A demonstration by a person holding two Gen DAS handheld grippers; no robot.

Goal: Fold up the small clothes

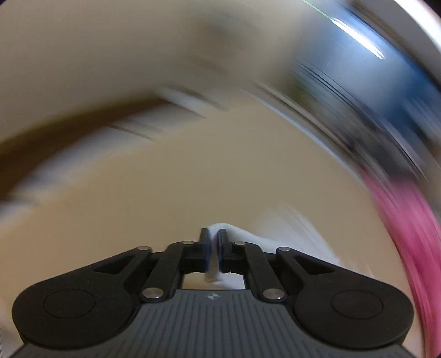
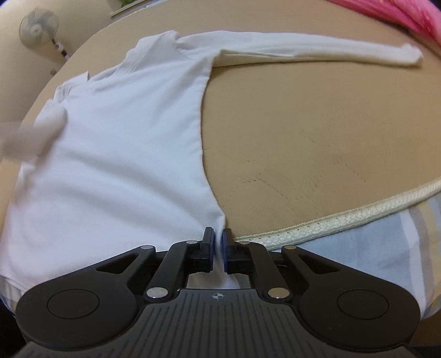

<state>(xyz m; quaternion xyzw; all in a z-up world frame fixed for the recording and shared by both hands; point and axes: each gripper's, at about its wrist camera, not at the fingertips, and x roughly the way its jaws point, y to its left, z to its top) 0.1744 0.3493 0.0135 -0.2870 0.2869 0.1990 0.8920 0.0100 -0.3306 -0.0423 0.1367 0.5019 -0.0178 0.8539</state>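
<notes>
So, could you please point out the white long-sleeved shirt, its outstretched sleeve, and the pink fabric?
White long-sleeved cotton shirt (image 2: 115, 154): right wrist view, middle of the body panel.
Outstretched sleeve (image 2: 317, 46): right wrist view, mid-length of the sleeve.
Pink fabric (image 2: 399, 13): right wrist view, its visible top-right patch.

Readable text: none for you to log in either wrist view. Sole mark: a small round crosshair emblem, no lettering, on the ribbed grey body of the left gripper (image 1: 214, 242) and right gripper (image 2: 219, 242), lower centre.

Wall fan (image 2: 38, 26), pink cloth (image 2: 399, 13), tan mattress (image 2: 303, 124)
</notes>
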